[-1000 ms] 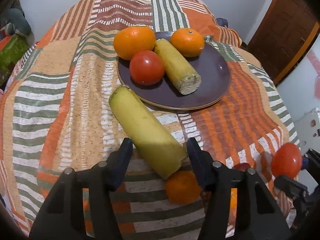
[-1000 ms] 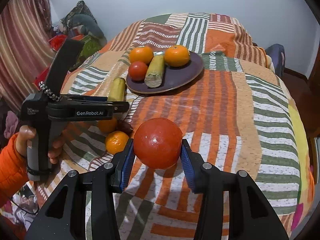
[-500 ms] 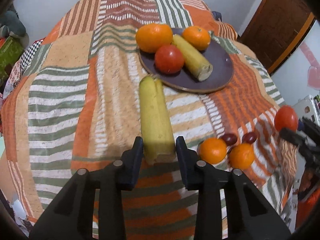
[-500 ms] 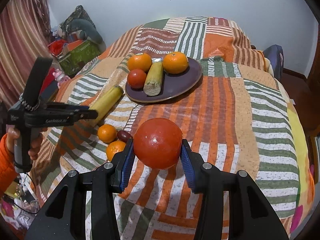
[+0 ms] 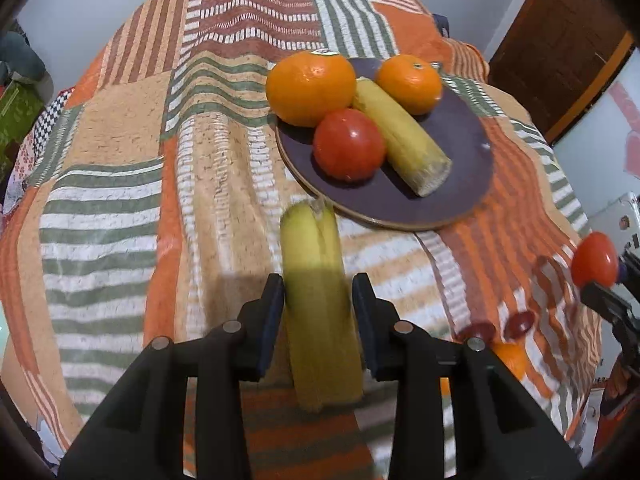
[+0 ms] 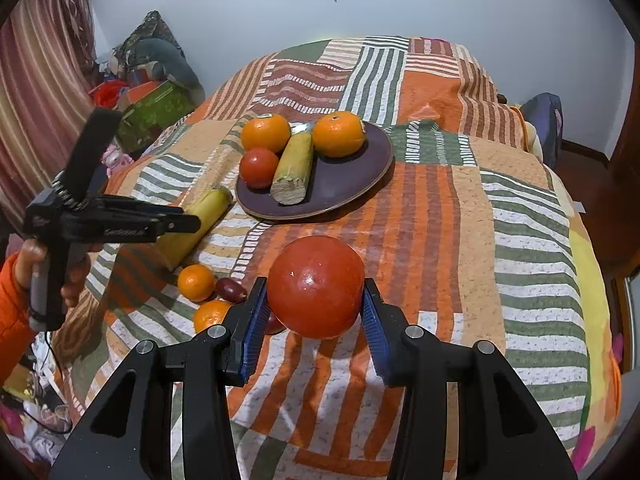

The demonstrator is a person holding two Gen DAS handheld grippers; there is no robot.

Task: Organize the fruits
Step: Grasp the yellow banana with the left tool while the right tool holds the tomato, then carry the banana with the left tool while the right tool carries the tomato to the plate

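My left gripper [image 5: 318, 296] is shut on a yellow banana piece [image 5: 318, 300] and holds it above the quilt, pointing at the dark purple plate [image 5: 464, 184]. The plate holds two oranges [image 5: 311, 88], a red tomato [image 5: 349, 145] and another banana piece [image 5: 400, 136]. My right gripper [image 6: 314, 300] is shut on a second red tomato [image 6: 316, 286], held above the quilt in front of the plate [image 6: 360, 184]. The left gripper and its banana [image 6: 200, 220] show at the left of the right wrist view.
Two small oranges [image 6: 196, 282] and dark red small fruits [image 6: 231, 289] lie on the striped quilt [image 6: 460, 220] near its left front. A green box [image 6: 156, 108] and clutter stand beside the bed at left. A wooden door [image 5: 560, 48] is at right.
My left gripper closed on the banana piece, lifted it off the quilt and moved it nearer the plate. My right gripper has kept its hold on the tomato, hardly moving.
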